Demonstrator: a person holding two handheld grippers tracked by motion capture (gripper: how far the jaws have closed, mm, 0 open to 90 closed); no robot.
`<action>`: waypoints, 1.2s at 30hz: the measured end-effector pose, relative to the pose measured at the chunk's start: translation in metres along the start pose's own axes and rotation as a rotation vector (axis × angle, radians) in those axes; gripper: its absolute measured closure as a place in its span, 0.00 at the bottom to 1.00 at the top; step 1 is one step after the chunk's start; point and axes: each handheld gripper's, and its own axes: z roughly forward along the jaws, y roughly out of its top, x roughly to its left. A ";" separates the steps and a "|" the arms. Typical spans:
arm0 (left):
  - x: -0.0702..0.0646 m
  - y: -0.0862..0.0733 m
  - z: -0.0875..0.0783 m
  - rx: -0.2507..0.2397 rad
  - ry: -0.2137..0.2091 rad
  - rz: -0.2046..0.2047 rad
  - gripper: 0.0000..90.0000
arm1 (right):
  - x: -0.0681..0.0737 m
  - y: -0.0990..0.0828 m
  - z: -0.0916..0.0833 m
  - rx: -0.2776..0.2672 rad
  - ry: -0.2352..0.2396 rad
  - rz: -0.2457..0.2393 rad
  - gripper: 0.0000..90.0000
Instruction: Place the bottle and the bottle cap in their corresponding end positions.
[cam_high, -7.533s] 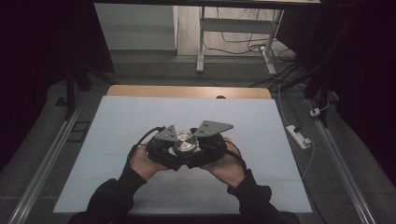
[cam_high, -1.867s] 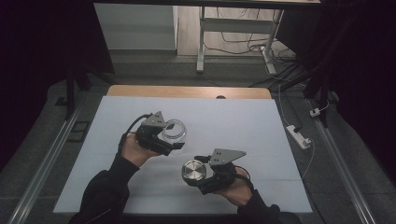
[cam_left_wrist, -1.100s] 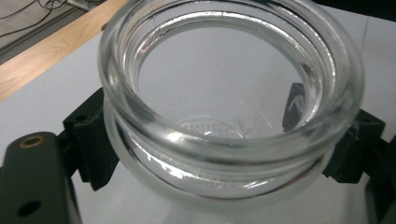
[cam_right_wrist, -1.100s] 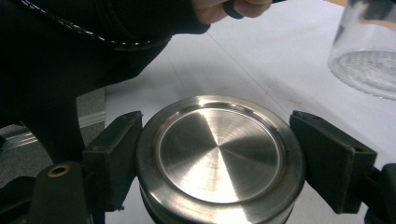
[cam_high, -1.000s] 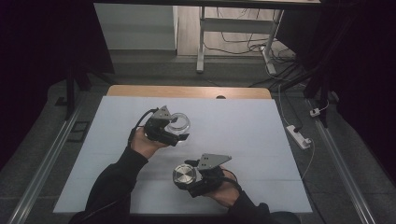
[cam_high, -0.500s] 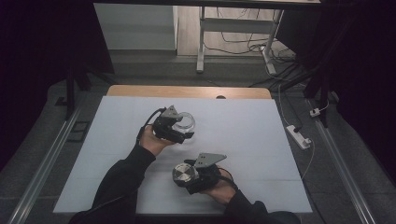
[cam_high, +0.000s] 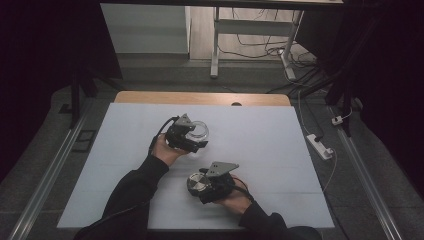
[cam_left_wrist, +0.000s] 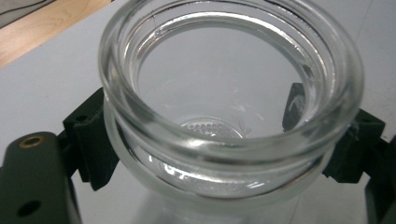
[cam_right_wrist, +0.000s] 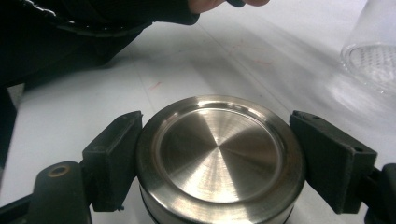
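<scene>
A clear glass jar (cam_left_wrist: 224, 93) with an open mouth is held by its neck in my left gripper (cam_left_wrist: 224, 154), whose black pads (cam_left_wrist: 93, 140) press on both sides. In the high view the left gripper (cam_high: 192, 136) and the jar (cam_high: 201, 131) are at the middle of the white table. My right gripper (cam_right_wrist: 222, 161) is shut on a round brushed-metal lid (cam_right_wrist: 219, 154), flat side up, low over the table. In the high view the lid (cam_high: 198, 183) and the right gripper (cam_high: 206, 184) are near the front edge, below the jar. The jar's base (cam_right_wrist: 373, 51) shows beyond the lid.
The white table top (cam_high: 260, 140) has a wooden strip (cam_high: 200, 98) along its far edge. A power strip (cam_high: 320, 146) lies on the floor to the right. The person's dark left sleeve (cam_right_wrist: 84, 28) reaches across behind the lid.
My left gripper has carried the jar a little to the right and lower. The right gripper with the lid has sunk slightly toward the table.
</scene>
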 end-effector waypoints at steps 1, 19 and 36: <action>0.001 -0.001 0.001 0.001 0.002 -0.003 0.17 | -0.001 0.000 0.001 -0.001 -0.003 -0.002 0.22; 0.004 -0.007 0.015 0.031 0.033 0.004 0.17 | -0.012 0.006 0.018 0.104 -0.072 0.005 0.21; 0.006 -0.014 0.017 0.028 0.030 -0.001 0.16 | -0.014 0.008 0.020 0.141 -0.074 0.031 0.10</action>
